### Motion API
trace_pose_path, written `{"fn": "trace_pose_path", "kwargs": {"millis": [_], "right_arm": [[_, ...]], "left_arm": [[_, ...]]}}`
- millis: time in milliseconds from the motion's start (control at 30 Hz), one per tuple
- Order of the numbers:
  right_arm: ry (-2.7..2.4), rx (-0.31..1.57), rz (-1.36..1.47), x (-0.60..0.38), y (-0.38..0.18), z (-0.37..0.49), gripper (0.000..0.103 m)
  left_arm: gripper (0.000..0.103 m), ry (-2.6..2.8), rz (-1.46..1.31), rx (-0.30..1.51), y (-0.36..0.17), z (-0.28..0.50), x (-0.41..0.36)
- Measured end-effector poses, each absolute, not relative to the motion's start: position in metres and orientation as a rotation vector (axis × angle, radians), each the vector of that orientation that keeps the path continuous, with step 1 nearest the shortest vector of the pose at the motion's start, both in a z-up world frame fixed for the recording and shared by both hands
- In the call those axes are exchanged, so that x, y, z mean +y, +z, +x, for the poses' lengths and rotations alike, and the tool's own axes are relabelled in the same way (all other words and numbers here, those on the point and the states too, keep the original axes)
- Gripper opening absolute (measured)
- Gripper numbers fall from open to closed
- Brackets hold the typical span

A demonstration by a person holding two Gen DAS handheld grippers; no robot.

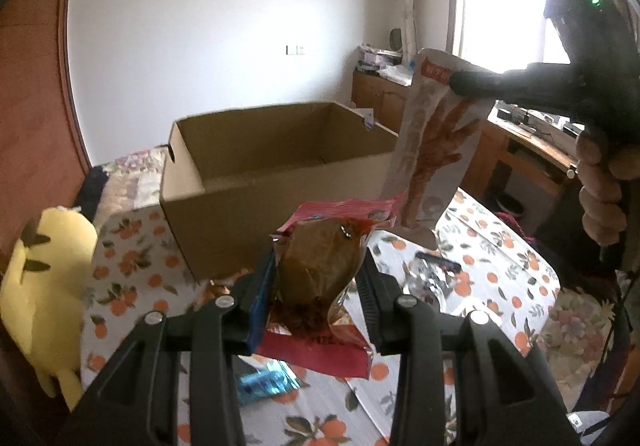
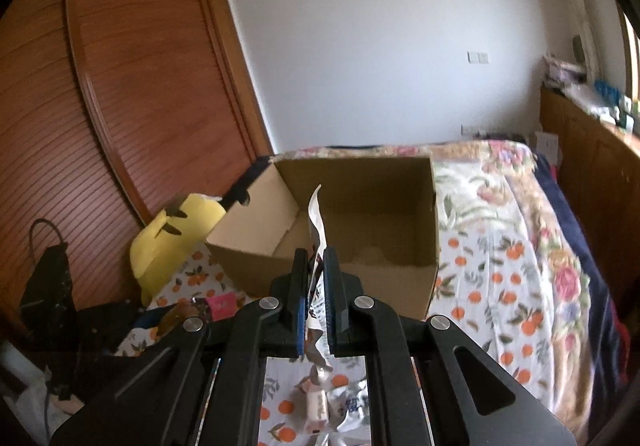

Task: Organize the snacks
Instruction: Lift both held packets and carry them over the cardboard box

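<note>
Two handheld grippers each carry a snack above a bed covered in an orange-print sheet (image 1: 492,278). Nearest, the left gripper (image 1: 316,286) has its jaws partly closed, clamping a red packet with a brown, vacuum-sealed filling (image 1: 320,266). At two o'clock from it, the right gripper (image 2: 316,286) has its jaws almost fully closed, pinching a pale chicken-foot packet (image 1: 436,138) by its upper edge, so the packet hangs down. More small wrapped snacks (image 2: 340,402) lie loose on the sheet below. Farther off, at twelve o'clock, sits an open cardboard box (image 1: 256,182). A yellow plush toy (image 1: 44,286) lies at nine o'clock beside the box.
</note>
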State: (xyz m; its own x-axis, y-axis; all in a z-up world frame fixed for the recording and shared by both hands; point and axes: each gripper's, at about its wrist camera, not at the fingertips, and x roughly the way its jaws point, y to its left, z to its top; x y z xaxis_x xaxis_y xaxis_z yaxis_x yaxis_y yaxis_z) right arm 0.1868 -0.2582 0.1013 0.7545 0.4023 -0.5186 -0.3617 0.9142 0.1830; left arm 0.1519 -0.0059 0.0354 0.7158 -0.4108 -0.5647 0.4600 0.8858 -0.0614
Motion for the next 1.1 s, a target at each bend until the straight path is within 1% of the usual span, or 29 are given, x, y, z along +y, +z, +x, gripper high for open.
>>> {"fn": "trace_pose_path", "kwargs": {"millis": [467,767,933,1100], "right_arm": [[0.429,0.507,0.012,-0.253,0.144,0.227,0.004],[0.433,0.476,-0.024,-0.241,0.155,0.267,0.004],[0.438,0.471,-0.029,-0.234,0.147,0.289,0.004],[0.437,0.503,-0.026,-0.233,0.123,0.311,0.004]], "left_arm": [[0.038,-0.445,0.139,0.545,0.082,0.207,-0.009],[0.038,-0.42,0.149,0.539,0.085,0.249,-0.012],[0.038,-0.411,0.132,0.554,0.079,0.276,-0.012],[0.038,-0.403,0.117,0.585,0.064,0.3,-0.011]]}}
